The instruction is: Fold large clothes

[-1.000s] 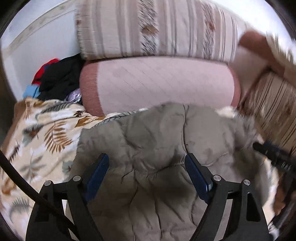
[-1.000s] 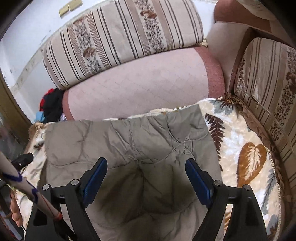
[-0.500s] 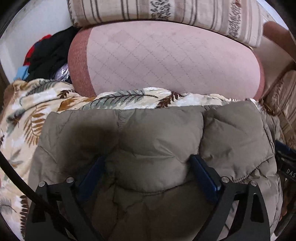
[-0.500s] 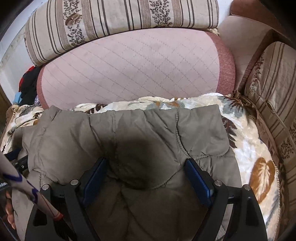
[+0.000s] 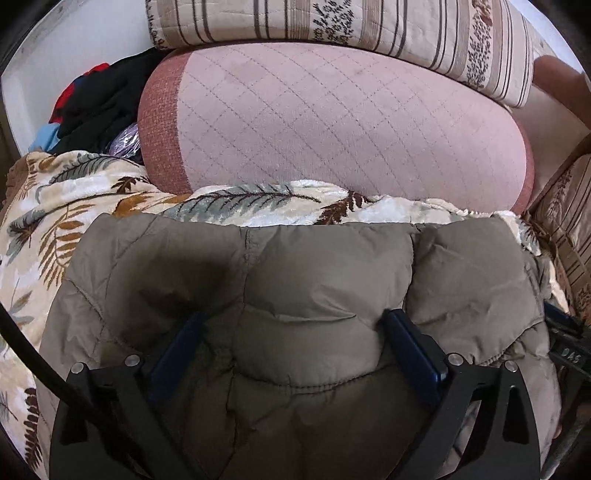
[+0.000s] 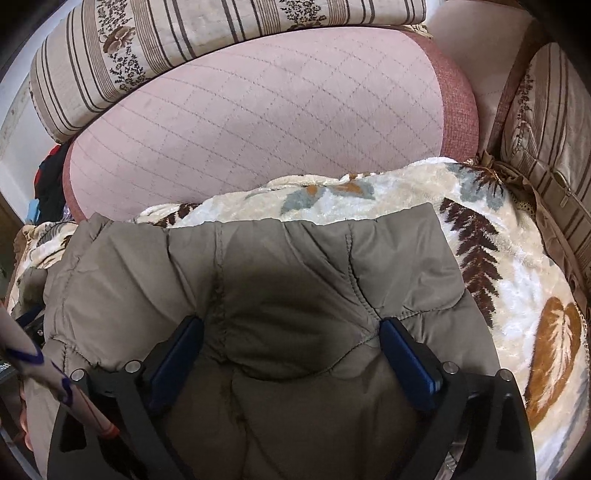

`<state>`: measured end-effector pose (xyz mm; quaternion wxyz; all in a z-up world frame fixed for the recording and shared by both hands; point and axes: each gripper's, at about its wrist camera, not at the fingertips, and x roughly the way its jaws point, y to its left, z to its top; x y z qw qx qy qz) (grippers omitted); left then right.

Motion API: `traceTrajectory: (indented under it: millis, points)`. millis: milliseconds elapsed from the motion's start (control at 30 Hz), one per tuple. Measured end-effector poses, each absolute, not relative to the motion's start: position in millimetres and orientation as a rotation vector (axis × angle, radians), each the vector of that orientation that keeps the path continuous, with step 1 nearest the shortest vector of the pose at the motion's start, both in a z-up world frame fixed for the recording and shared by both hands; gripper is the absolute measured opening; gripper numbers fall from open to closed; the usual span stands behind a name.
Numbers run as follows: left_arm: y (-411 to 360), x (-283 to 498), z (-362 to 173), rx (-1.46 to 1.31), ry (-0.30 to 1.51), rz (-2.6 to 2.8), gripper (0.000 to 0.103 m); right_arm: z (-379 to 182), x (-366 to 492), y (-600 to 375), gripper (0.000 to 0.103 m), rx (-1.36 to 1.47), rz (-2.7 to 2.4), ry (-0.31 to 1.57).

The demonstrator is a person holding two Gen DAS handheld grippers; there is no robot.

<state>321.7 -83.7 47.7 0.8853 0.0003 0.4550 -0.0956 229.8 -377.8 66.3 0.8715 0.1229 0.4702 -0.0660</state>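
Note:
An olive quilted puffer jacket (image 5: 332,266) lies folded on a leaf-patterned blanket (image 5: 55,206) on the sofa seat. Its far edge runs straight across, just short of the pink cushion. My left gripper (image 5: 293,317) rests down on the jacket's left half. Its jaws are opening, and a hump of padding bulges between the blue pads (image 5: 406,343) without being pinched. My right gripper (image 6: 290,322) sits the same way on the jacket (image 6: 295,258) to the right, jaws opening over a bulge of padding. The jacket's near part is hidden under the grippers.
A pink quilted cushion (image 5: 332,122) and a striped cushion (image 5: 332,22) stand behind the jacket. Dark clothes (image 5: 99,99) are piled at the far left. A striped arm cushion (image 6: 546,122) closes the right side. A black cable (image 5: 29,354) crosses the lower left.
Both grippers came down onto the jacket and nearer the cushions. Their jaws spread wider and the padding now bulges up between the fingers. The jacket's far edge lies flatter.

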Motion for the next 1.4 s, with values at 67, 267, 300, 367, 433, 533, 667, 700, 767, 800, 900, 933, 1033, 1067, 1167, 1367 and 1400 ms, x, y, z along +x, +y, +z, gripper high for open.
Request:
traceTrajectory:
  millis: [67,267,300,367,433,533,667,700,767,800,900,933,1033,1067,1167,1367,1400]
  points:
    - [-78,317,55,-0.015,0.953,-0.190,0.099,68,230,-376,0.099,0.237,-0.155,0.993]
    - [-51,291,90,-0.014,0.891,-0.148,0.099,110,208,-362,0.098,0.167,-0.197,0.928]
    - [-47,287,94,-0.001,0.876,-0.135,0.099,119,204,-359,0.098,0.169,-0.188,0.911]
    - [-42,282,99,0.021,0.856,-0.115,0.099,132,199,-351,0.098,0.179,-0.162,0.887]
    - [-37,280,99,0.037,0.856,-0.100,0.099,138,198,-341,0.098,0.176,-0.136,0.882]
    - [-29,281,87,0.052,0.876,-0.073,0.099,130,203,-329,0.098,0.152,-0.128,0.903]
    - [-16,291,61,0.032,0.917,-0.057,0.099,105,207,-333,0.098,0.188,-0.143,0.949]
    - [-13,293,56,0.019,0.921,-0.061,0.099,97,208,-336,0.098,0.204,-0.144,0.962]
    - [-9,296,48,-0.003,0.922,-0.071,0.099,84,210,-345,0.100,0.248,-0.131,0.973]
    - [-10,298,44,-0.004,0.917,-0.076,0.099,81,211,-347,0.102,0.263,-0.124,0.973]
    - [-15,300,37,0.012,0.903,-0.078,0.099,74,213,-349,0.103,0.278,-0.113,0.967]
    - [-16,301,35,0.016,0.899,-0.078,0.099,73,213,-349,0.103,0.274,-0.112,0.962]
    - [-15,303,31,0.007,0.898,-0.083,0.100,70,212,-348,0.103,0.274,-0.109,0.947]
    - [-15,303,31,0.004,0.899,-0.084,0.100,69,212,-349,0.103,0.275,-0.108,0.945]
    - [-16,303,32,0.003,0.900,-0.082,0.100,68,213,-348,0.103,0.270,-0.111,0.944]
    - [-13,289,53,0.024,0.912,-0.036,0.100,74,221,-345,0.103,0.221,-0.132,1.010]
    - [-11,281,61,0.021,0.902,-0.043,0.100,79,221,-344,0.103,0.201,-0.149,1.025]
